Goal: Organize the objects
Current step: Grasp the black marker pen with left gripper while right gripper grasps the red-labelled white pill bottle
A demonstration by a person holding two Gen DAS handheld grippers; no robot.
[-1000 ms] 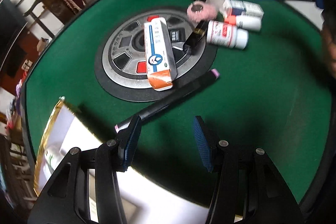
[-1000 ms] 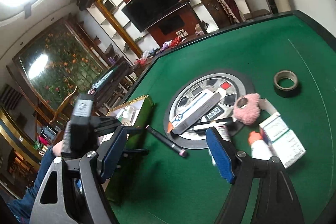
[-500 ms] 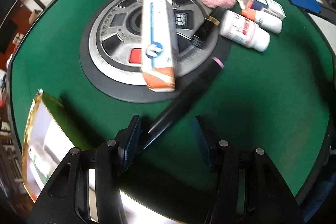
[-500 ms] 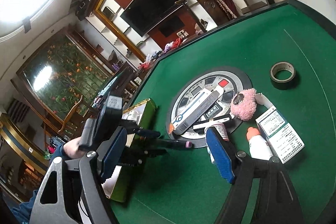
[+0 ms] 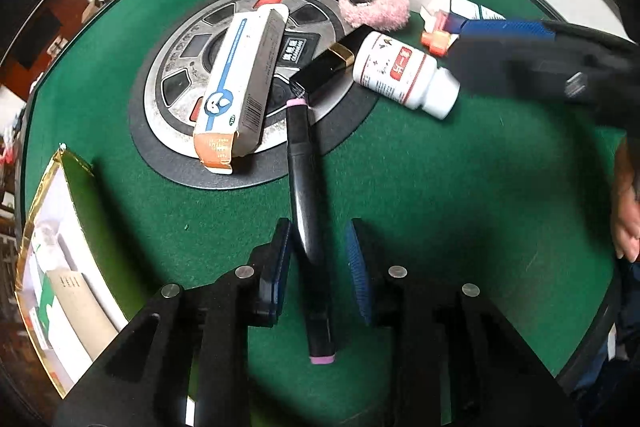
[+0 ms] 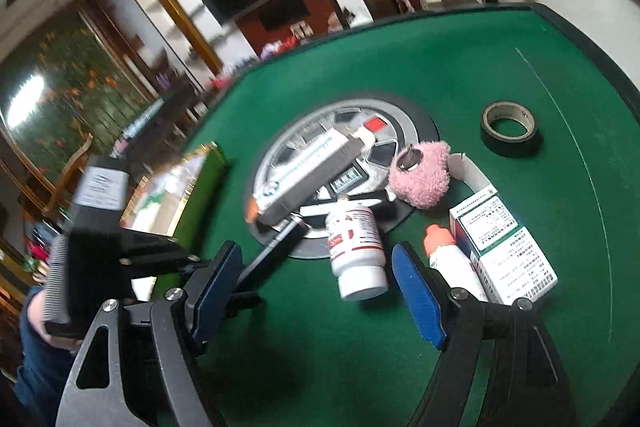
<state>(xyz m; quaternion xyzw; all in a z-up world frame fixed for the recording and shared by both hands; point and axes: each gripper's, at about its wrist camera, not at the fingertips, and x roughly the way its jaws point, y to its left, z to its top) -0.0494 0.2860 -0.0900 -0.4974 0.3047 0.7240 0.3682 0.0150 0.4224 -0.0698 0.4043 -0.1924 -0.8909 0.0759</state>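
Observation:
A black marker with pink ends [image 5: 305, 211] lies on the green table and runs between the fingers of my left gripper [image 5: 318, 259], which is open around it; it also shows in the right wrist view [image 6: 276, 251]. My right gripper [image 6: 320, 291] is open and empty, hovering in front of a white pill bottle [image 6: 356, 251], which also shows in the left wrist view [image 5: 404, 75]. A long white and orange box [image 5: 236, 87] lies on the round metal centre plate [image 5: 176, 67].
A pink fluffy pouch [image 6: 424, 179], a black tape roll [image 6: 508, 129], a white and green medicine box [image 6: 504, 247], an orange-capped bottle [image 6: 448, 255] and a black lipstick [image 5: 328, 67] lie nearby. A gold-edged green box [image 5: 52, 267] holding items stands at the left.
My left gripper has moved over the marker, so the marker now lies between its fingers. My right gripper has come closer to the pill bottle.

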